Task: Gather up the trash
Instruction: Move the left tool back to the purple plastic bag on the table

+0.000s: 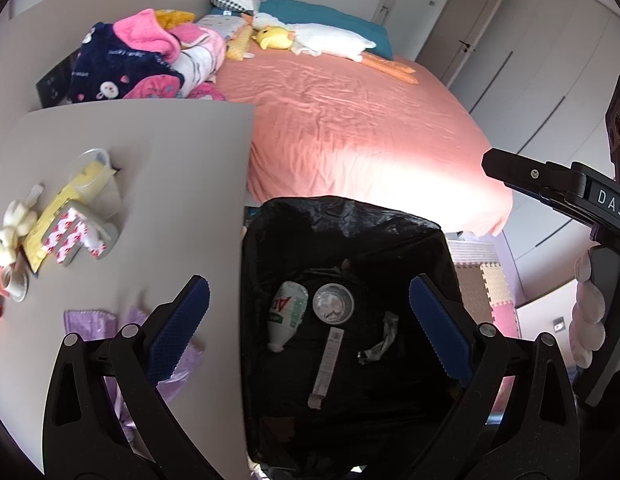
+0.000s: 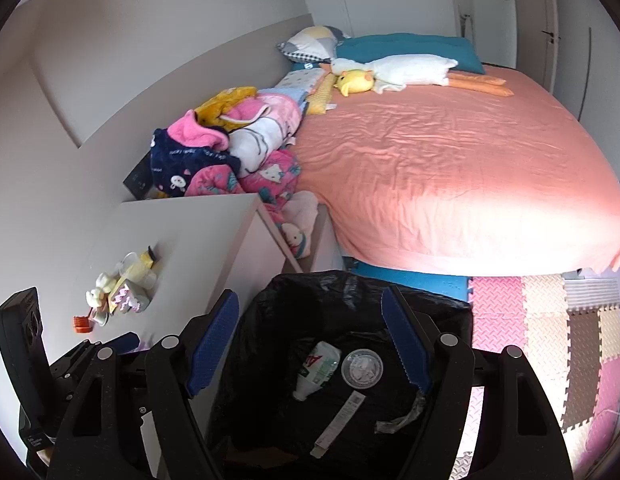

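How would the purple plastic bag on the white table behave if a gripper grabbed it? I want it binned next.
The purple plastic bag looks thin and crumpled, so probably floppy and very light. It lies flat on the white table, so pinching an edge may be fiddly. It would likely drape and slide rather than roll.

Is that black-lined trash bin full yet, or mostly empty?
Mostly empty. The trash bin holds only a few pieces lying on the bottom: a plastic bottle, a round lid, a paper strip and a crumpled wrapper.
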The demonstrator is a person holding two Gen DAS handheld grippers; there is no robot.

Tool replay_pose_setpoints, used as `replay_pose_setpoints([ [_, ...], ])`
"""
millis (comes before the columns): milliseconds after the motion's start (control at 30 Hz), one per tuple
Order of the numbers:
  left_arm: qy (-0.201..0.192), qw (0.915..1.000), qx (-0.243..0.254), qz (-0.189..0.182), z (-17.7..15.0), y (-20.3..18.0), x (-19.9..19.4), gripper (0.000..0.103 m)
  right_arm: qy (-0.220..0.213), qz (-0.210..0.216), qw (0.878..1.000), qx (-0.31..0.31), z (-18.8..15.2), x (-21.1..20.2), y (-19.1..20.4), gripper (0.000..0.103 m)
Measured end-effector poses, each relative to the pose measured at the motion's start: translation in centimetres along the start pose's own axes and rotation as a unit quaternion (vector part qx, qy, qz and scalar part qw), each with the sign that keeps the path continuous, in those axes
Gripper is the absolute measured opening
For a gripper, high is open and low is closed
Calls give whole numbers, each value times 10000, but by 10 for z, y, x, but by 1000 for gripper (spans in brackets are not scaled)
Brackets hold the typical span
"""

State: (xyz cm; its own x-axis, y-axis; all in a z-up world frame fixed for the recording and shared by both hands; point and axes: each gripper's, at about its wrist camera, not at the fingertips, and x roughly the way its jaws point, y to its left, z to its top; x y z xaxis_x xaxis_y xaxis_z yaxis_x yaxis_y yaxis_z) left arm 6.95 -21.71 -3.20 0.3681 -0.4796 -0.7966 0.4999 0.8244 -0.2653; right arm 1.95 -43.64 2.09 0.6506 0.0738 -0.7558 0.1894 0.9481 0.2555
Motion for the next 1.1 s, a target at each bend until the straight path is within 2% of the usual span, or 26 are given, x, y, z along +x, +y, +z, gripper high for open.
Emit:
replay_pose_setpoints([
  [467, -64, 9978, -537, 393, -26, 44, -24, 96, 241, 398, 9976, -506, -5, 24, 56, 74],
  [800, -48, 9933, -886, 736, -53, 76, -37, 96, 214, 744, 9921, -986, -14, 37, 99, 74],
  [1100, 29, 9883, -953, 1188, -79, 96, -35, 96, 177, 1004, 9862, -1303, -23, 50, 128, 74],
])
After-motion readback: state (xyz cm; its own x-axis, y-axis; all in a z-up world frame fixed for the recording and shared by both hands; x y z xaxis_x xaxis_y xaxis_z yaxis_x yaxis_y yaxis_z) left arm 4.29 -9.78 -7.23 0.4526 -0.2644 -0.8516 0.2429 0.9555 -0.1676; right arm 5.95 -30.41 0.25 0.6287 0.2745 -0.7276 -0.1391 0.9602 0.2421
